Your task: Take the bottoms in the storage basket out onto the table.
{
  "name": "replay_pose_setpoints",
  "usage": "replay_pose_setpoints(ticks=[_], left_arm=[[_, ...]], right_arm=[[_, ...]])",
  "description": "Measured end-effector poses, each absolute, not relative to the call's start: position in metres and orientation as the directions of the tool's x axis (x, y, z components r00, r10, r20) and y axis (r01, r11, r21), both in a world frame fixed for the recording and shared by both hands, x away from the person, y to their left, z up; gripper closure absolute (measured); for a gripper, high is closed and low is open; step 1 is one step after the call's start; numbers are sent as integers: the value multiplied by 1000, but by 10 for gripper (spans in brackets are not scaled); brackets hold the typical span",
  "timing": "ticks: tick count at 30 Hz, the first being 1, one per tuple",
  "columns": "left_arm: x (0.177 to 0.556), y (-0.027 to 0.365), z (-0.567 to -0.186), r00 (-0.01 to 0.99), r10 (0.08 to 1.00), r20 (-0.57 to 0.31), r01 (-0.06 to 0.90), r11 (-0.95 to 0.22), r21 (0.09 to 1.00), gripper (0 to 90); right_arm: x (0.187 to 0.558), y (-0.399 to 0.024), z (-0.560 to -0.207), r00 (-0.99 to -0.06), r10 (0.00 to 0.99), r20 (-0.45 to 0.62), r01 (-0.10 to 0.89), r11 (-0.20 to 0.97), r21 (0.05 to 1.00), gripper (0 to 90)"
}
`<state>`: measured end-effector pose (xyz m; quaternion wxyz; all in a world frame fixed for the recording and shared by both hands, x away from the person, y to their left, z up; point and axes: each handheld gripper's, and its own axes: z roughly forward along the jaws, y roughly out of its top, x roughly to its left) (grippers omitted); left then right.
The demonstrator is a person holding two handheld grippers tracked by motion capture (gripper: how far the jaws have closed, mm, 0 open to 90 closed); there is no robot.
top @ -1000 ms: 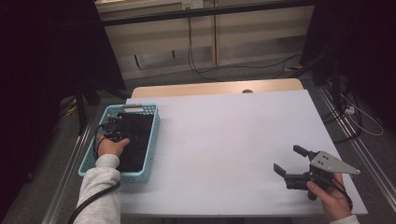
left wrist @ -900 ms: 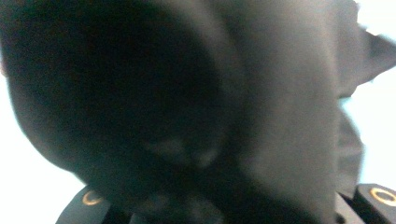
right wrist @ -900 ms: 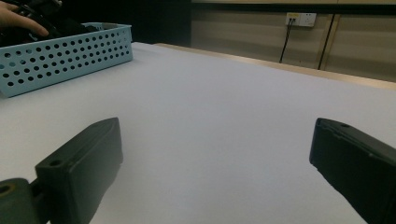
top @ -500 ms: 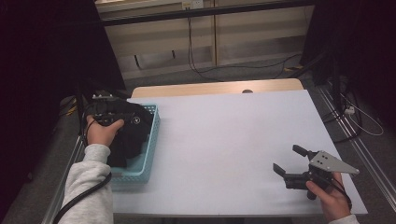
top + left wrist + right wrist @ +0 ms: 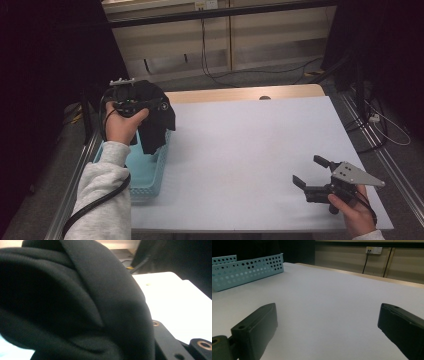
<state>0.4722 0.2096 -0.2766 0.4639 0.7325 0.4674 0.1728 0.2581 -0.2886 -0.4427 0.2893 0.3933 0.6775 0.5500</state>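
A black cloth hangs bunched above the far end of a light blue perforated basket at the table's left edge. My left gripper is shut on its upper part, held up by a hand in a grey sleeve. In the left gripper view the dark folds of the cloth cover the jaws, with one black jaw peeking out at the lower right. My right gripper rests low near the table's front right corner. It stands open with nothing between its jaws.
The white table stretches between the two hands. The basket's wall lies far off to the left in the right gripper view. A wooden strip edges the table's far side, and metal rails run along both sides.
My left gripper has risen out of the basket, lifting the black cloth up and toward the far end. The right gripper has stayed where it was.
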Motion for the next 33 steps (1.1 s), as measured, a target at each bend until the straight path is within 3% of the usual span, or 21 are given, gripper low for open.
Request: replay_pose_setpoints(ticks=[13,24,33], left_arm=[[461,152,-269,623,760,-187,466,-168,869,748],[451,107,-294,701,689,-182,474,-260,841,747],[439,73,-320,750,621,-228,481,-275,833,744]], right_arm=[[258,-289,-443,-521,852,41,218,86,972,17],[258,-290,-443,-518,855,40,219,87,972,16],[258,-290,-443,-516,855,41,221,86,971,16]])
